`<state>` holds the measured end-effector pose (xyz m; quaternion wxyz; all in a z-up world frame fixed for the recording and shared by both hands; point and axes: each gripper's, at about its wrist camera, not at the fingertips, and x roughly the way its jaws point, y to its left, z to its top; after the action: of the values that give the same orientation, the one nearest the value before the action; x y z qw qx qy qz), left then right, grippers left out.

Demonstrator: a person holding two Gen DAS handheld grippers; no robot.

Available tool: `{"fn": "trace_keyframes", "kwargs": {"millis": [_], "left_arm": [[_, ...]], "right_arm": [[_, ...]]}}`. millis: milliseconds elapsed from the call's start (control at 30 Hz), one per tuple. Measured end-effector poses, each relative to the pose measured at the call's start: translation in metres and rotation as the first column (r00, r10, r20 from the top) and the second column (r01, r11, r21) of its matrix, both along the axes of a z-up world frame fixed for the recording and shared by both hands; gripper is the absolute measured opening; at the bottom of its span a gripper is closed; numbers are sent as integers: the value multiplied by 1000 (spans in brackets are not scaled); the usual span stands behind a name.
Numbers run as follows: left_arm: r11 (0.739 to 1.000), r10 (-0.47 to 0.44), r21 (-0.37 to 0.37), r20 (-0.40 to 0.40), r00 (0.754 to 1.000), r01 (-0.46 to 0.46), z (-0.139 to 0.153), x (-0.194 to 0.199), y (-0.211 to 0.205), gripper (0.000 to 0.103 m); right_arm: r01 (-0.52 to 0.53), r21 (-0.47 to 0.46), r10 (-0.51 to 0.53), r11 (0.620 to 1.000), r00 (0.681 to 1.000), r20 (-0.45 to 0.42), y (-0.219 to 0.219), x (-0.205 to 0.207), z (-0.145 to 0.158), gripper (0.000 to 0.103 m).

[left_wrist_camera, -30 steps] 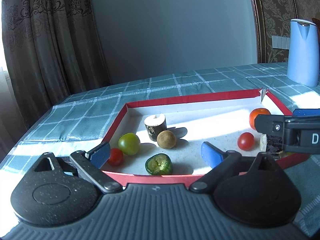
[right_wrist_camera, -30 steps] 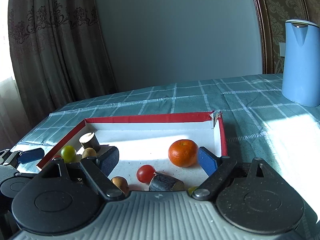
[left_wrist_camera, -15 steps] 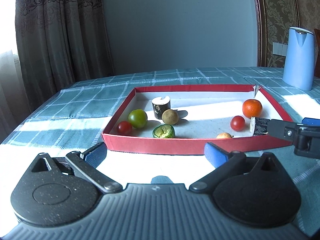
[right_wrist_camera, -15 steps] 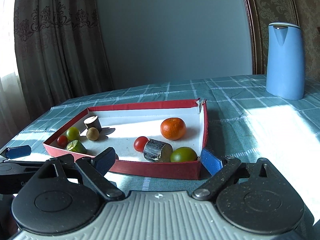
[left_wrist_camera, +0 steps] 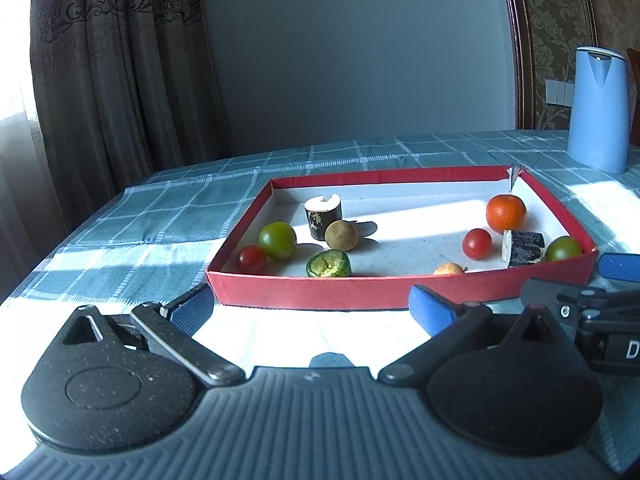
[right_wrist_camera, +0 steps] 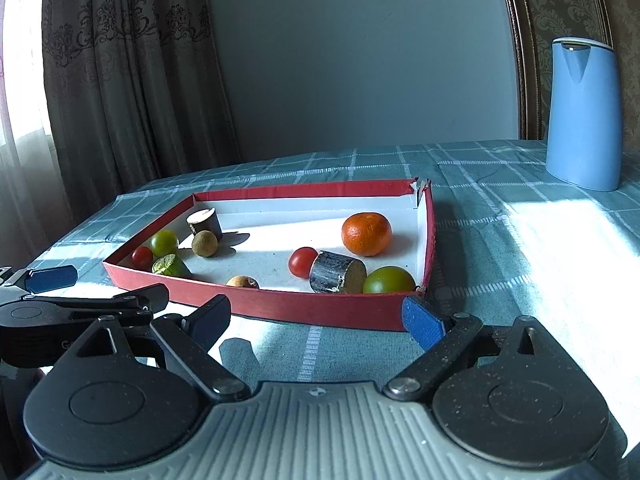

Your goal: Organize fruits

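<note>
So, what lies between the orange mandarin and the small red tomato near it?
Nothing: bare white tray floor separates the mandarin from the red tomato. The right wrist view shows it best.

The small tan fruit (left_wrist_camera: 449, 269) is half hidden behind the red tray's near wall (left_wrist_camera: 360, 292). In the left wrist view, the right hand-held gripper (left_wrist_camera: 580, 284) is cut off by the picture's right edge.
</note>
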<state>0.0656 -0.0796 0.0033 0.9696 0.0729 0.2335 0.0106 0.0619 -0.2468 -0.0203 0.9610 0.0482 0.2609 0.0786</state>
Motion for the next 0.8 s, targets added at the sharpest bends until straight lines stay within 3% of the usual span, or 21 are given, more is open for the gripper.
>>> {"fn": "trace_keyframes", "kwargs": {"millis": [800], "left_arm": [[1000, -13, 9, 10, 1000, 13, 1, -1, -2, 103]], "right_arm": [[-13, -2, 13, 1000, 998, -59, 2, 5, -5, 93]]}}
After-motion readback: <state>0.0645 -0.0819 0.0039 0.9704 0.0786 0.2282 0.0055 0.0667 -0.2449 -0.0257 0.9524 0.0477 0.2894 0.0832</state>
